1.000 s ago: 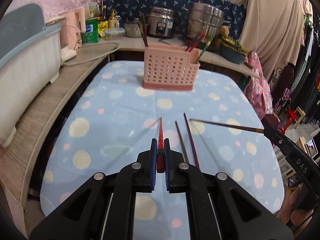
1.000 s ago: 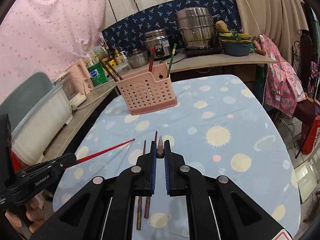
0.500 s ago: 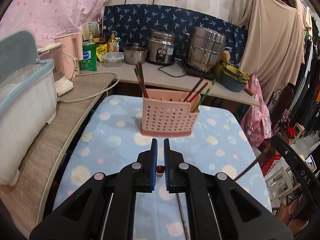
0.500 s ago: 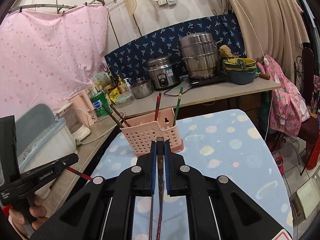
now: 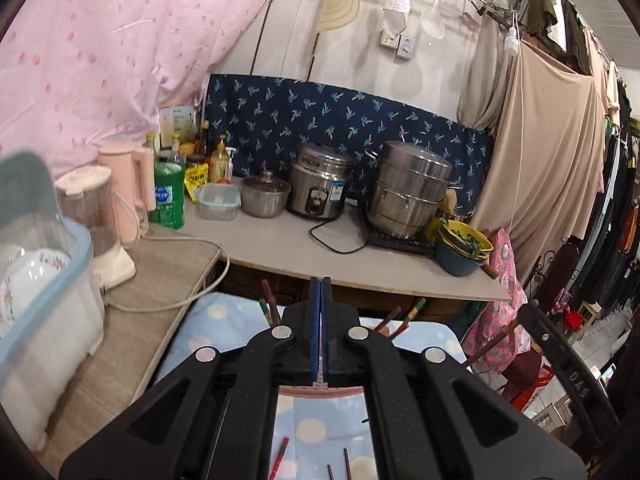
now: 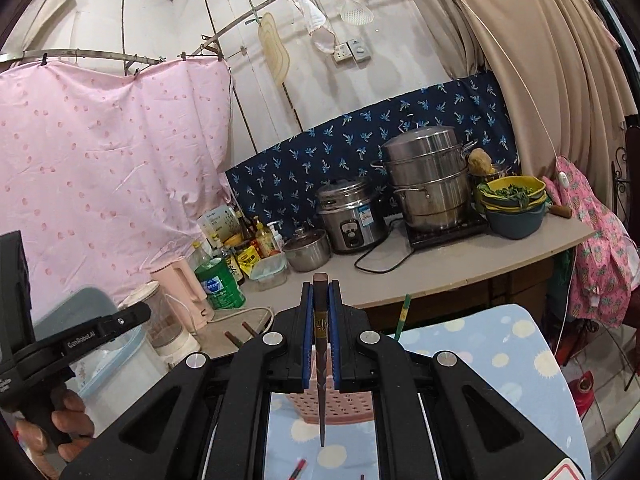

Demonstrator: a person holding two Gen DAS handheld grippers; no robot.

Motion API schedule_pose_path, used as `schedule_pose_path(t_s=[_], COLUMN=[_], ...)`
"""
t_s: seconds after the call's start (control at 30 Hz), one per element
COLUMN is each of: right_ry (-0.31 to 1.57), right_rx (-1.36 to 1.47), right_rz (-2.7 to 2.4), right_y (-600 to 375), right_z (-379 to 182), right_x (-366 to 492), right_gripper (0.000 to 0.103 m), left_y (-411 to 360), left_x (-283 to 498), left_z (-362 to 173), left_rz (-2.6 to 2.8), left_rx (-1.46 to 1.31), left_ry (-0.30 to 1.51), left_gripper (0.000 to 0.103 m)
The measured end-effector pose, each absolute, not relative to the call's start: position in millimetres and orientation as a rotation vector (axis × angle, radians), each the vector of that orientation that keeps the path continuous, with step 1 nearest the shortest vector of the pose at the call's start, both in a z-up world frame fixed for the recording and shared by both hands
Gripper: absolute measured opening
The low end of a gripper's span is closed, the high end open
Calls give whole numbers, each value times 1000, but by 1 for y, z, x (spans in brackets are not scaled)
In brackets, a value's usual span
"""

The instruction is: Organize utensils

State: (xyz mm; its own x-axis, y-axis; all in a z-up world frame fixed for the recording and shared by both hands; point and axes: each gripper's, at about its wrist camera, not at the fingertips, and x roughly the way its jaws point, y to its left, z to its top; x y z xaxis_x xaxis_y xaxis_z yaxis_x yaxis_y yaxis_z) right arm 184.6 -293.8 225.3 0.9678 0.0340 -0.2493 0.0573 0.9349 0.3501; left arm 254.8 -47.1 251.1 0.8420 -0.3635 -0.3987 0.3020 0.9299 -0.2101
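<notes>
My right gripper (image 6: 321,294) is shut on a dark brown chopstick (image 6: 321,364), held upright with its tip hanging before the pink perforated utensil basket (image 6: 340,408). A green chopstick (image 6: 403,316) stands in that basket. My left gripper (image 5: 320,286) has its blue pads nearly together; no chopstick shows between them. The basket's rim (image 5: 320,390) lies under it, with chopsticks (image 5: 269,306) standing in it. A red chopstick (image 5: 279,456) and two brown ones (image 5: 347,462) lie on the dotted blue tablecloth (image 5: 320,428).
A counter (image 5: 280,248) behind the table holds a rice cooker (image 5: 320,192), a steel steamer pot (image 5: 410,188), a small pot, bottles and bowls (image 5: 460,248). A dish box (image 5: 44,300) and a pink kettle (image 5: 128,188) stand on the left.
Both grippers have risen and tilted up over the basket. The red chopstick seen in my left gripper a second ago is no longer between its pads; one lies on the cloth below.
</notes>
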Motion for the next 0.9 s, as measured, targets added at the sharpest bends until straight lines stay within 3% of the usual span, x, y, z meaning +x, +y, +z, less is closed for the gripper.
schedule_pose_path(t_s=[0.13,0.3,0.43,0.57,0.9], right_ry=[271,335,376,407,483], right_rx=[360,368,361,342,364], right_rz=[-4,-14,-40,-67,-97], right_y=[-292,-293,-294,-296,-307], right_z=[215,184,167,163,149], right_x=[182,161,137,112,75], right_gripper=[7,7,7,7,7], left_y=[-42,-41,-42,-46,-69], left_x=[253,246,235,226,251], left_z=[235,156,86,34,-24], left_rz=[-339,-329,-311,-309,-308], left_rx=[-86,8,70,122,138], left_ry=[483,656,803,890,977], left_gripper=[1,4,38,49,50])
